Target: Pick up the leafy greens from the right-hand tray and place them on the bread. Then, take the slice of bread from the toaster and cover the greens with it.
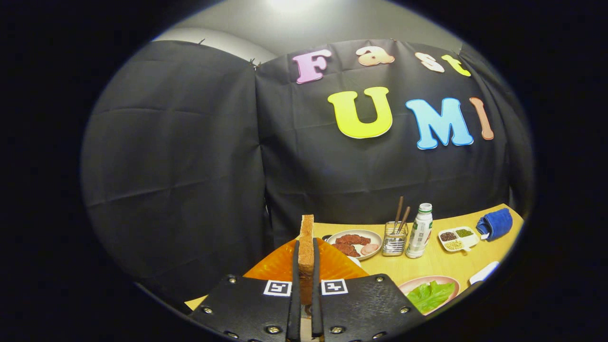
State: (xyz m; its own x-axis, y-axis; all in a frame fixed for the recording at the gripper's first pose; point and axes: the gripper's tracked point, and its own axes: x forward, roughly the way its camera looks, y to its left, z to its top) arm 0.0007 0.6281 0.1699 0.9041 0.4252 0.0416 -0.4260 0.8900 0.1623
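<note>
Clamped between the two fingers of the gripper (304, 266) stands a slice of bread (307, 244), held on edge with its long axis pointing up and away from the camera; beneath and behind it spreads an orange plate (273, 268); to the right and lower lies the leafy greens (429, 295) on a pink plate (451, 281), so the covering move, I judge, must swing rightward and downward, tipping the slice flat.

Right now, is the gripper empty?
No, the gripper is shut on an upright bread slice, both fingers pressing its sides above the orange plate.
</note>
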